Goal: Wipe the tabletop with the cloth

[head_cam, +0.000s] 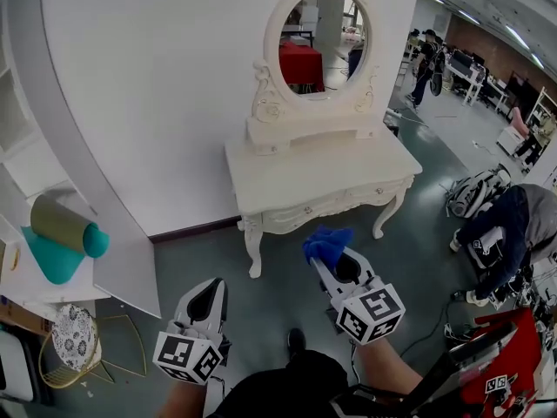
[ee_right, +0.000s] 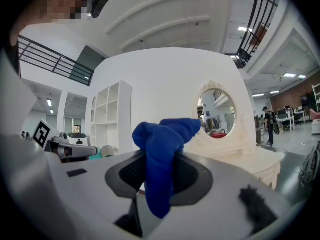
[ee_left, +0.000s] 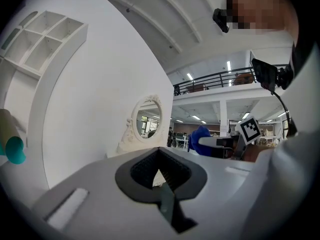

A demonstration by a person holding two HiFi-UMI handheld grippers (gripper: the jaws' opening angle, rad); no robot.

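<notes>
Cloth [head_cam: 327,244]: blue, bunched, clamped in right gripper [head_cam: 331,264], just right of centre in the lower half of the head view. Sits pinched mid-fold between the jaws in the right gripper view, with a crumpled tuft above the pads and a limp tail drooping below. Looks soft, light and floppy. Likely to drag and fold over rather than slide flat, and to wipe with only a small patch while balled up like this. Probably better taken by one edge or a thick fold, leaving plenty free to lie on the surface. Seems gripped deep enough that slipping out is unlikely. Nothing fragile about it.

Left gripper [head_cam: 211,293], lower left of centre: jaws closed tip to tip on nothing, with only wall and mirror beyond them in the left gripper view.

Past both, grey-green floor [head_cam: 287,290], then table [head_cam: 261,177] at frame centre, white and ornate, well apart from the cloth. Not yet touched, so wiping judged not begun; calls for an approach, then lowering the cloth onto the top. Worth keeping hard jaws off the carved edge and the mirror [head_cam: 318,37] at upper centre.

Farther off: teal roll [head_cam: 65,233] at the left edge, crouching person [head_cam: 509,229] at the right edge.
</notes>
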